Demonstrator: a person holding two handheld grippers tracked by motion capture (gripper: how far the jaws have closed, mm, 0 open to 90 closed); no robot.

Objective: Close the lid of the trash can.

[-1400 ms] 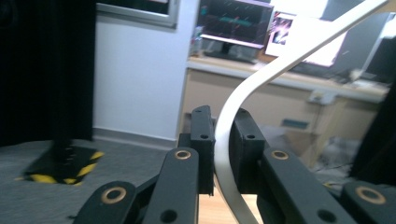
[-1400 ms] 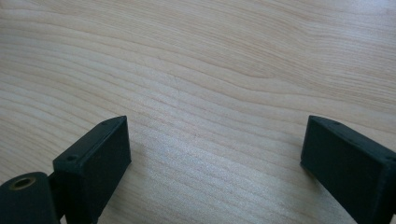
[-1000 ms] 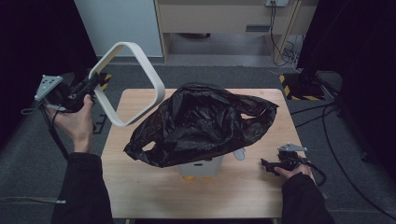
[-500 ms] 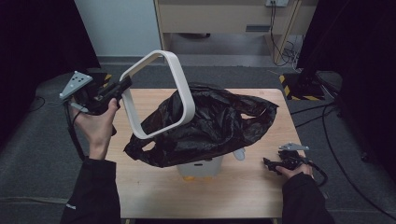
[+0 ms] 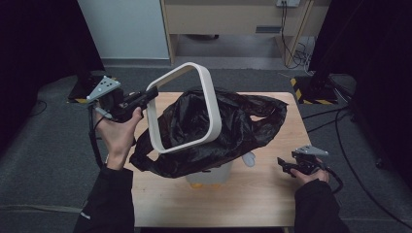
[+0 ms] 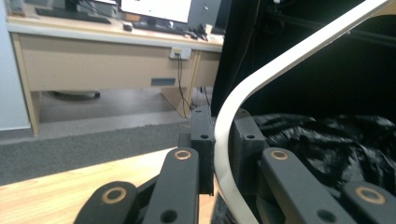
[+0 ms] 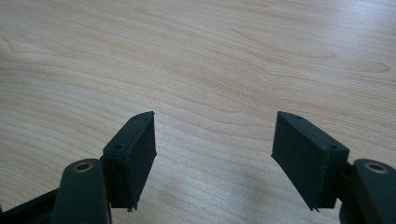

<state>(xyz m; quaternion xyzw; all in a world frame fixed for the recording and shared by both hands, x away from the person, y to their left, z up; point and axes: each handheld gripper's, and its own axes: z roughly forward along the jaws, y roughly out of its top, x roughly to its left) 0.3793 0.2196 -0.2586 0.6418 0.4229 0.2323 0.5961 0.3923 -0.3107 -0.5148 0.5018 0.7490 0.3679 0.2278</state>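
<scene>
While the ring hangs in mid-air, these lines stand:

Left gripper (image 5: 145,96): jaws clamped on the left side of the white ring (image 5: 210,104), which the left gripper view shows pinched between the black pads (image 6: 204,144); held above the table's left edge.

Right gripper (image 5: 283,164): jaws apart with nothing between them, over bare wood near the table's (image 5: 262,204) right edge; they have just been closing in a little.

Ring and bag: the ring stands tilted above the black bag (image 5: 243,121), which is draped over a pale bin (image 5: 211,175) near the middle of the table.

Risk of slip: I judge the grip narrow and off to one side, so the ring may swing or twist out of the pads.

Risk of snag: lowered askew, the ring could catch loose bag folds, drag the plastic off the bin rim, or tip the light bin.

Change since earlier frame: the ring was out over the left edge, clear of the bag; now it has come inward and hangs over the bag.
</scene>
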